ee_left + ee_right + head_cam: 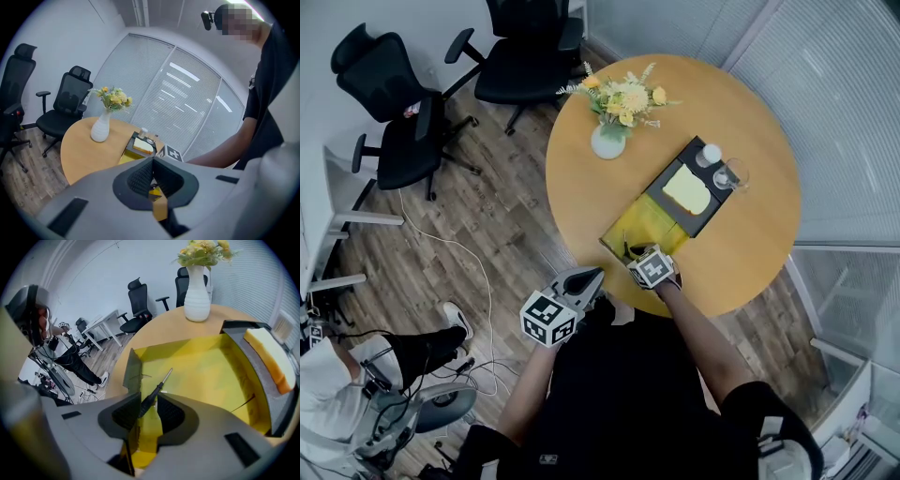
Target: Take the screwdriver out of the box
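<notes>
The box lies open on the round wooden table, its inside yellow. A screwdriver with a black handle and a thin metal shaft lies slanted at the box's near left corner, tip pointing away from me. My right gripper reaches steeply down into that corner. Its jaws stand either side of the handle with a small gap showing. My left gripper hangs off the table's near edge, beside the right one. Its tips meet with nothing held.
The black lid lies behind the box with a yellow sponge on it, beside a glass and a small white object. A white vase of flowers stands farther back. Office chairs and another person are at left.
</notes>
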Demonstrator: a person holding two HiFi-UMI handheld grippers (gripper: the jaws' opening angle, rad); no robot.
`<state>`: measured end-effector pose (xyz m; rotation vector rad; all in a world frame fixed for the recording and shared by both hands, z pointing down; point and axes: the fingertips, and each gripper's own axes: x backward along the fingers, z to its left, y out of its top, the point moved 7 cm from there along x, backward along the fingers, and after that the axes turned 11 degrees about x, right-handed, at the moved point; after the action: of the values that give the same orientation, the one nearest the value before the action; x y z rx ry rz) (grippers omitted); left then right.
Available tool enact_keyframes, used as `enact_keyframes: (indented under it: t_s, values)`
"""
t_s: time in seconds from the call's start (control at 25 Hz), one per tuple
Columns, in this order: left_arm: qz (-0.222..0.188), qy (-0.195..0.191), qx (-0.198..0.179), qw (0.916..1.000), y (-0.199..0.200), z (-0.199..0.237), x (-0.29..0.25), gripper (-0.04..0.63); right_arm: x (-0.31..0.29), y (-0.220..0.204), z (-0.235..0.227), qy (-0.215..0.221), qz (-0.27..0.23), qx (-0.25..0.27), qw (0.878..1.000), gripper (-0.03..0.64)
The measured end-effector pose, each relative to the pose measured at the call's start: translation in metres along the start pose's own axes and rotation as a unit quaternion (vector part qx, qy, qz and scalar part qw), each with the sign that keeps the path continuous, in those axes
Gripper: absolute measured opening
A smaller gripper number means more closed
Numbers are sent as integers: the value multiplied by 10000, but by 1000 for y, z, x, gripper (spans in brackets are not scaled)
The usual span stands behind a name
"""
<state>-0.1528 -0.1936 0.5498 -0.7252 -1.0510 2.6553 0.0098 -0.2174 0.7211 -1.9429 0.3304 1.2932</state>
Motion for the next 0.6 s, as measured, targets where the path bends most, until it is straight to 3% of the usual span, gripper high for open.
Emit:
enact_keyframes:
  t_s: [0.4, 0.6]
  values:
    - [-73, 36, 21, 10000, 2, 4, 4, 5, -11, 3, -3, -119, 426, 431, 9981, 95]
    - [-78, 68, 21, 9999, 0, 6, 9, 5, -11, 2, 1, -381, 521, 661, 9957, 66]
